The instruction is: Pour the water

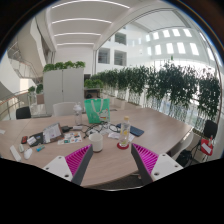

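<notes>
Bottle (124, 133) stands on wooden table (160, 132) beyond wide-open, empty fingers (108, 160); plants (175, 85) behind.

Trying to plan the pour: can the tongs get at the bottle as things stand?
Probably yes: the tongs are open, and the bottle stands just beyond them on the table, with nothing in between; the white cup sits beside it.

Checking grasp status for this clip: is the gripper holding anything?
No. The gripper is open, its pink pads apart with only bare table between them; the bottle stands beyond.
</notes>
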Tool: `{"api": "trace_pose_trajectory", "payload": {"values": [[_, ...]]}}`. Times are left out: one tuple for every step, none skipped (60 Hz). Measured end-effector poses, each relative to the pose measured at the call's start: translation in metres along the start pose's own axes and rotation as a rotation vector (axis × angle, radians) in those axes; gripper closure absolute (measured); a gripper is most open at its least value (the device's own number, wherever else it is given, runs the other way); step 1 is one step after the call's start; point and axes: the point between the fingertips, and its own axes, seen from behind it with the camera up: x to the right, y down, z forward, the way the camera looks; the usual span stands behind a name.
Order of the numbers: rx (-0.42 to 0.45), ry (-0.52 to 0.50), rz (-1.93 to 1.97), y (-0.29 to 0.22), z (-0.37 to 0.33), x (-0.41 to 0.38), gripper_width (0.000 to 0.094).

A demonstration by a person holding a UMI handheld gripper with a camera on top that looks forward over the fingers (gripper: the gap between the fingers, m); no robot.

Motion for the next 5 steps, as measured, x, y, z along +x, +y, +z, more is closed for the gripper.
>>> {"api": "trace_pose_trajectory", "payload": {"values": [[-0.002,-0.002,0.007,-0.003,-0.01,-0.003,0.0092],[-0.003,-0.004,0.016,-0.003,-0.017,-0.005,0.0092],[-0.003,-0.006,0.025,-0.003,-0.025,-0.008,0.0091],[-0.003,-0.006,0.034,-0.004,-0.032,-0.011,0.009],[-0.002,-0.006,0.041,-0.005,-0.039,-0.014,0.009]]}}
